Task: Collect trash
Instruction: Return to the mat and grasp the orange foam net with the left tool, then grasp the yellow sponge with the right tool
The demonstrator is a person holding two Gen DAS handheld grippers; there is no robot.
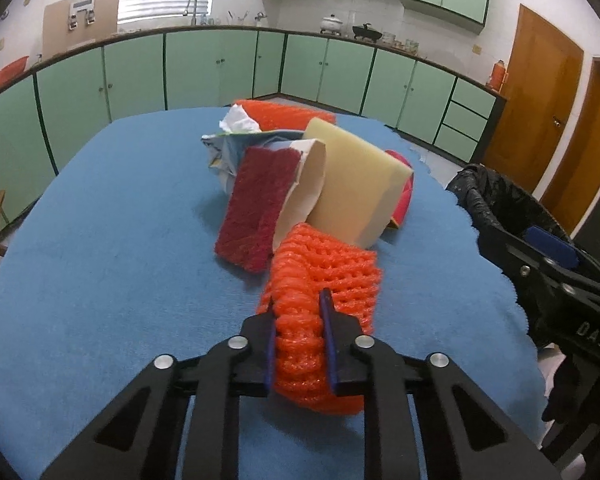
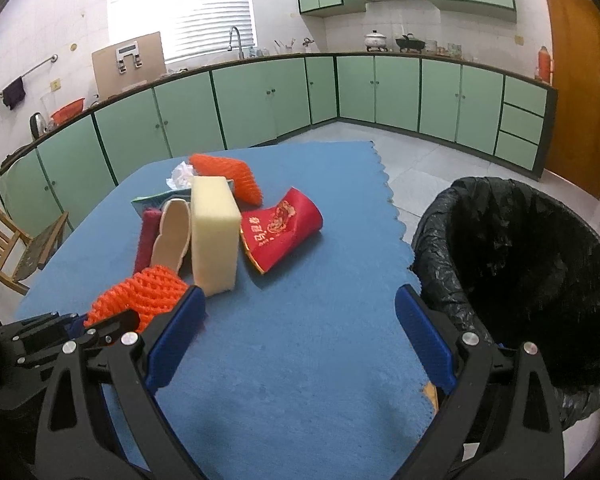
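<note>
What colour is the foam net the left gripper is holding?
Bright orange foam net, clamped in the left gripper; clearest in the left wrist view.

Your left gripper point(image 1: 298, 312) pinches the near end of an orange foam net point(image 1: 324, 280), its blue pads pressed into the mesh on both sides. Just beyond it on the blue table cover point(image 1: 100, 272), the trash sits heaped together: a dark red scrub pad point(image 1: 256, 208), a cardboard tube point(image 1: 306, 188) and a pale yellow sponge block point(image 1: 356, 176). At your right edge, your other gripper point(image 1: 556, 264) shows in front of a black-lined bin point(image 1: 496, 192).
</note>
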